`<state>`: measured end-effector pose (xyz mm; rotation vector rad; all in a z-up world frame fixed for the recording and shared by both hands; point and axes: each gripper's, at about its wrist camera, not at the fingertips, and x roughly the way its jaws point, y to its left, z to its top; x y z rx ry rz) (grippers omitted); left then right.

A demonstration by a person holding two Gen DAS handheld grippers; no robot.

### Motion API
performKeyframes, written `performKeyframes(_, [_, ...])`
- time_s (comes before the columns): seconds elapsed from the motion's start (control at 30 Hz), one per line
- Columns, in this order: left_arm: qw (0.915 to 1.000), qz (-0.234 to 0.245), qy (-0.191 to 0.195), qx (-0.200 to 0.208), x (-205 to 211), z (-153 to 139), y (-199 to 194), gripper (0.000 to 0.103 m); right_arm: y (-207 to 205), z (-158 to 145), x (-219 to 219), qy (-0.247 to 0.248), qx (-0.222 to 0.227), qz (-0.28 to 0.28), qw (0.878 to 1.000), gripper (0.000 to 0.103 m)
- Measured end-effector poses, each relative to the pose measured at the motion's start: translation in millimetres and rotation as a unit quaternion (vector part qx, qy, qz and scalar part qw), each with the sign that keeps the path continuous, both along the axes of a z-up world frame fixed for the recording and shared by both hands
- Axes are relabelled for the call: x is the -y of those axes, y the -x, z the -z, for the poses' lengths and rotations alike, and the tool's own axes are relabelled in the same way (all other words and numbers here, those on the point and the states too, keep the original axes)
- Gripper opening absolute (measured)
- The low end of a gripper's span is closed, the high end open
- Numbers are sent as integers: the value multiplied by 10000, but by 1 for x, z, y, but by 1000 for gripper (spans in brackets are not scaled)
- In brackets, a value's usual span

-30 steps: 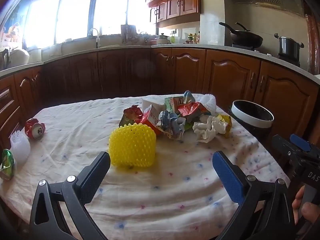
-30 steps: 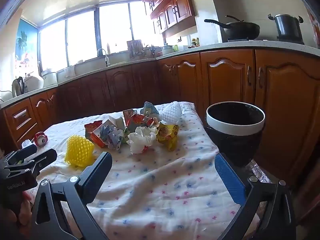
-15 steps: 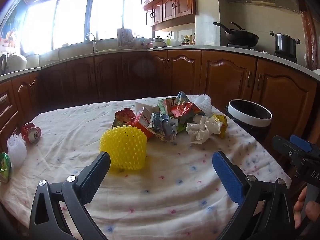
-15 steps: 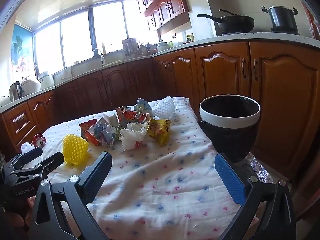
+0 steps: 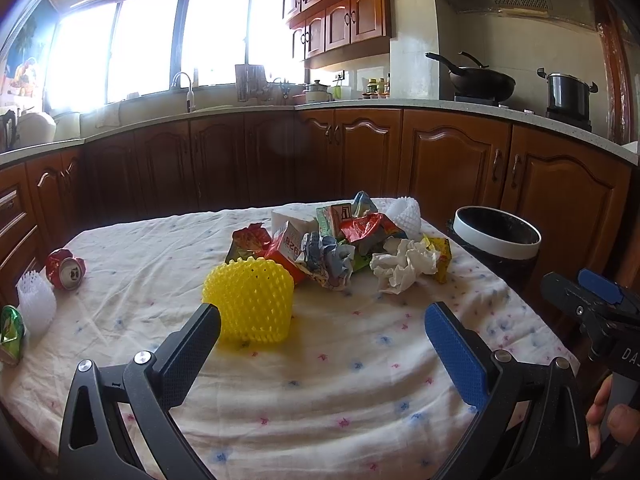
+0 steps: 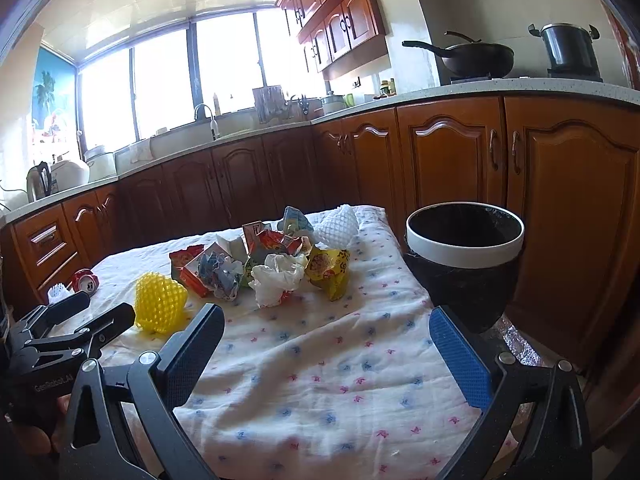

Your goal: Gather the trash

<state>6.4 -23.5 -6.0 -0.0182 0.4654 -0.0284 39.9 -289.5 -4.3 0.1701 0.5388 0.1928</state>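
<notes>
Yellow foam net point(image 5: 250, 300) sits mid-tabletop, beside trash pile point(image 5: 340, 240). Left gripper point(image 5: 322, 344) and right gripper point(image 6: 326, 344) both spread, empty. Bin point(image 6: 466, 240) off the tabletop's right edge.

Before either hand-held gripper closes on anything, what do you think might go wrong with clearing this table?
1. The yellow foam net is soft and open-meshed; the left hand-held gripper, open just before it, may squash it or lose it.
2. The bin stands off the table's edge, so a short drop could miss it.
3. The pile of wrappers is tangled with the crumpled tissue; pulling one piece may drag others along the loose cloth.
</notes>
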Motion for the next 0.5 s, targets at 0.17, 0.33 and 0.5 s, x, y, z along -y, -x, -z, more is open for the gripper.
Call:
performKeyframes(0.17, [10000,21,16,2,-1,0,-1,102,1,-1,0,-13,5,0,10000,103])
performKeyframes(0.33, [10000,25,31,21,-1,0,1,102,1,-3,2,-29,24,9,10000,103])
performKeyframes(0.5, [10000,37,38,15,-1,0,1,102,2,-4,2,-26,23,-7,10000,103])
